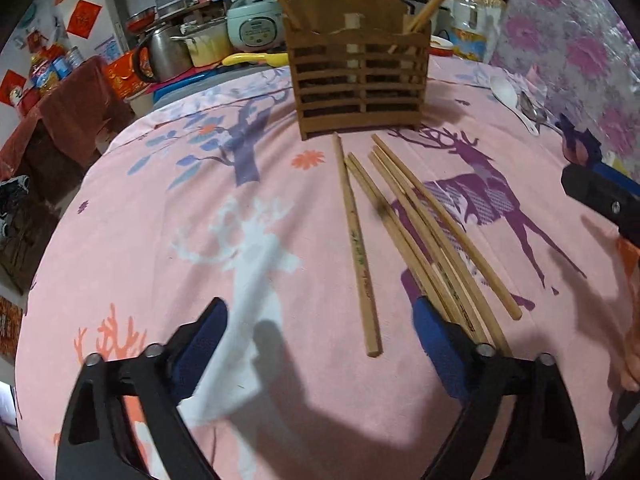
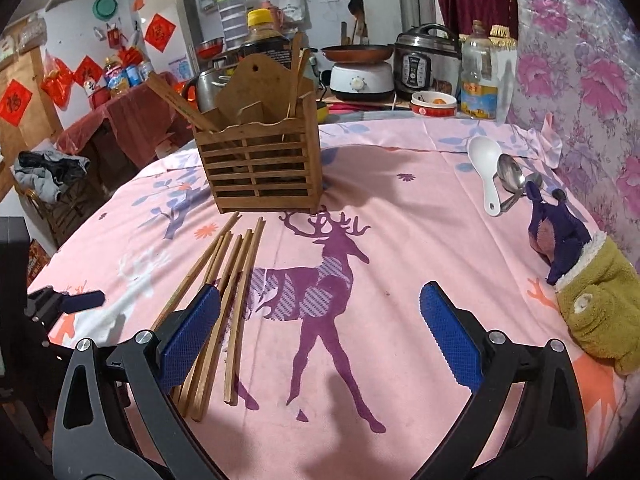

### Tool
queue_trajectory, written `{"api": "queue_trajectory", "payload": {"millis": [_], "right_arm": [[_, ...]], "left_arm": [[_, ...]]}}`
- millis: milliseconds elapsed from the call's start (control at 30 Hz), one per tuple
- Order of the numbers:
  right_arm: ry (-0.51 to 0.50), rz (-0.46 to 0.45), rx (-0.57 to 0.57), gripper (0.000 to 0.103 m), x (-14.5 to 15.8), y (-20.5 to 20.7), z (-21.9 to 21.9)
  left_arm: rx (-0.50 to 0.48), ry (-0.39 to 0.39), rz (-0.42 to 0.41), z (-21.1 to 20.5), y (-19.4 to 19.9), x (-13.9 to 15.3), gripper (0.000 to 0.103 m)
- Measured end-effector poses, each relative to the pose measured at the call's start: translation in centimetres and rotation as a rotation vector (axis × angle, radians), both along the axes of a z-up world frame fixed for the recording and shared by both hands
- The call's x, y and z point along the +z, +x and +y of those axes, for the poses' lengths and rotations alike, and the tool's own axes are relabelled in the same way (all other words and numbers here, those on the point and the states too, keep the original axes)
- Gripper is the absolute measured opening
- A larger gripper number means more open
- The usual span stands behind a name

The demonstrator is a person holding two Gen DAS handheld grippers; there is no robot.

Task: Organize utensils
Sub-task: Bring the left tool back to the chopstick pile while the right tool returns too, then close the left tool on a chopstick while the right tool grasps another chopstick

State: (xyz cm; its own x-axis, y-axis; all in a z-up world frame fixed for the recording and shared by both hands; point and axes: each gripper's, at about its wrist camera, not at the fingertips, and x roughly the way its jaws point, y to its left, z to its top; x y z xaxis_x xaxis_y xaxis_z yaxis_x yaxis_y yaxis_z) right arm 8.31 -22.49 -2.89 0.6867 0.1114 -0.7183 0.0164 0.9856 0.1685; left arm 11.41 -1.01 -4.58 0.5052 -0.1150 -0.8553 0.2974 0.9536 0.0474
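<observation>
Here, both grippers, left (image 1: pixel 320 344) and right (image 2: pixel 320 332), gape empty over scattered bamboo chopsticks (image 1: pixel 404 232).

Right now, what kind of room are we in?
Most likely a home kitchen or dining corner: a silver electric pressure cooker and a copper-coloured frying pan stand behind a table under a pink deer-print cloth, which holds a slatted wooden utensil holder.

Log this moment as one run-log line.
left gripper: open, empty | right gripper: open, empty | chopsticks: loose on cloth | holder: upright, some sticks inside | spoons: far right
</observation>
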Motion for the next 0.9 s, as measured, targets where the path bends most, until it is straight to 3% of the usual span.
{"api": "queue_trajectory", "payload": {"millis": [67,300,333,367,500,600,733,900], "right_arm": [[-0.002,-0.001,0.0,0.096,0.0,0.0,0.0],[0.005,0.0,0.002,0.096,0.1,0.0,-0.1],[0.008,0.0,0.003,0.096,0.1,0.0,-0.1],[0.01,0.0,0.003,0.096,0.1,-0.1,-0.1],[0.034,0.018,0.025,0.093,-0.2,-0.5,-0.2],[0.037,0.047,0.096,0.079,-1.0,-1.7,0.5],[0.004,0.118,0.195,0.059,-2.9,-3.2,2.0],[-0.018,0.131,0.303,0.055,-3.1,-3.5,4.1]], "left_arm": [[-0.017,-0.006,0.029,-0.3,0.2,-0.6,0.063],[-0.066,-0.036,0.048,-0.9,0.1,-1.0,0.023],[-0.066,-0.035,0.046,-0.9,0.1,-1.0,0.009],[-0.053,-0.026,0.042,-0.7,0.2,-1.0,0.006],[0.058,-0.057,0.06,2.1,1.5,-0.8,0.006],[0.074,-0.094,0.081,2.9,1.9,-0.9,0.007],[0.061,-0.033,0.055,2.0,1.5,-0.9,0.007],[0.064,-0.041,0.059,1.9,1.6,-0.9,0.007]]}}
